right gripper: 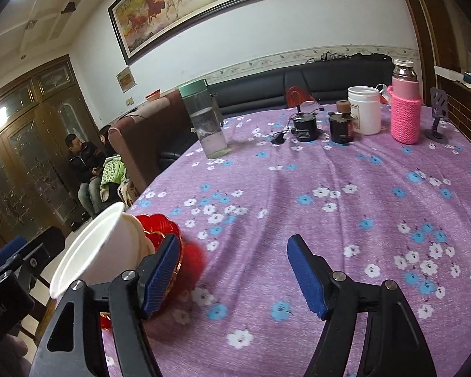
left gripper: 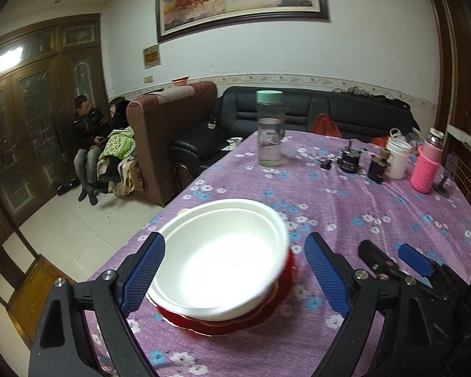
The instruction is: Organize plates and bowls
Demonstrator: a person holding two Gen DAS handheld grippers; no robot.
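A stack of white bowls (left gripper: 223,260) sits on a pile of red plates (left gripper: 267,317) near the left edge of the purple flowered tablecloth (left gripper: 345,207). My left gripper (left gripper: 235,242) straddles this stack and is open. Its left pad lies close against the bowl's rim and its right pad stands clear of it. My right gripper (right gripper: 232,245) is open over bare cloth with nothing between its pads. Its left finger is right beside the red plates (right gripper: 160,223) and the white bowls (right gripper: 91,251). The right gripper (left gripper: 395,259) also shows to the right of the stack.
A clear bottle with a green cap (left gripper: 269,128) stands at the far side. Two black jars (right gripper: 340,127), a white jar (right gripper: 364,110), a pink-sleeved flask (right gripper: 405,110) and a small stand (right gripper: 438,119) line the back right. The table edge (left gripper: 160,216) drops to the floor on the left. Two people (left gripper: 91,144) sit on a sofa.
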